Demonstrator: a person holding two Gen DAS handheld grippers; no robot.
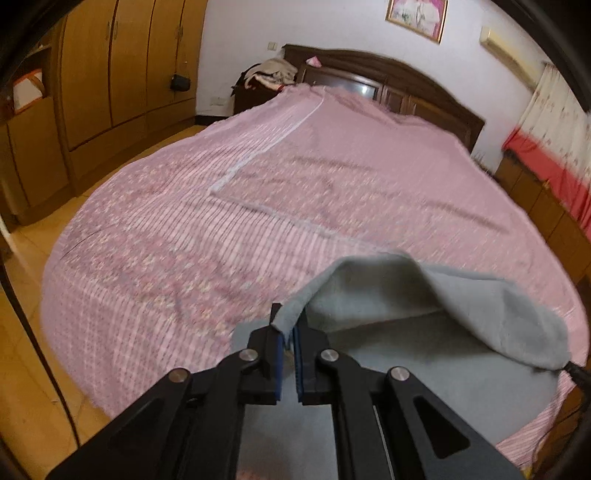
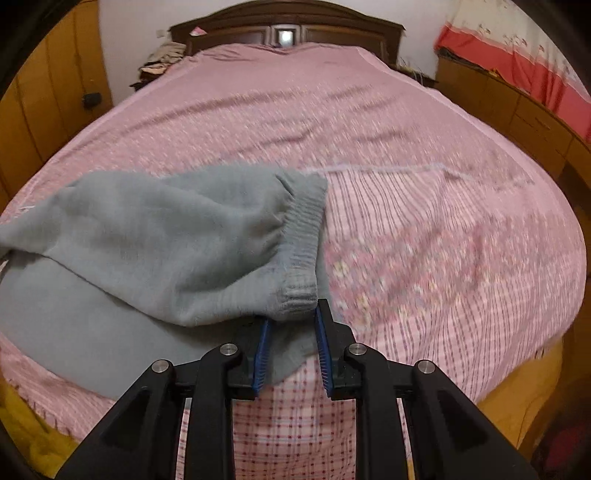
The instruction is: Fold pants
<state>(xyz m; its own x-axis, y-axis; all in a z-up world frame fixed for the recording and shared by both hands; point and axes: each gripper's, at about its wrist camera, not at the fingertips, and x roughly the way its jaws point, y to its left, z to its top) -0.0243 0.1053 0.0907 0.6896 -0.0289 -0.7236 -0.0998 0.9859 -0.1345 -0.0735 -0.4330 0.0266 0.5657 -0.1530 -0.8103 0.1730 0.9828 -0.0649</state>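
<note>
Left gripper: the left gripper [image 1: 289, 334] pointed steeply down toward the bed [image 1: 184, 229], its jaws clamped on a thin edge of the pants [image 1: 424, 295]; the blue pads [image 1: 297, 354] stood nearly together with the cloth pinched between them.
Right gripper: the right gripper [image 2: 291, 325] also tilted steeply down, its jaws a little apart and closed on the ribbed band [image 2: 301, 258] of the pants [image 2: 147, 240], with cloth bunched between the blue pads [image 2: 261, 354].
Pants: grey and fleecy, they lay at the near edge of the bed [image 2: 406, 166]. In the left view they filled the 4 to 6 o'clock part, the raised edge arched over a flat lower layer. In the right view they spread from 9 o'clock to the centre, the upper layer lifted off the lower one.
Bed: covered by a pink patterned sheet, it ran away toward 12 o'clock to a dark headboard [image 2: 288, 22].
Room: wooden wardrobes [image 1: 122, 66] stood at 10 o'clock in the left view; a red and white curtain [image 2: 517, 55] hung at 2 o'clock in the right view.
Blur: both views were smeared, so fine detail of the sheet could not be read.
</note>
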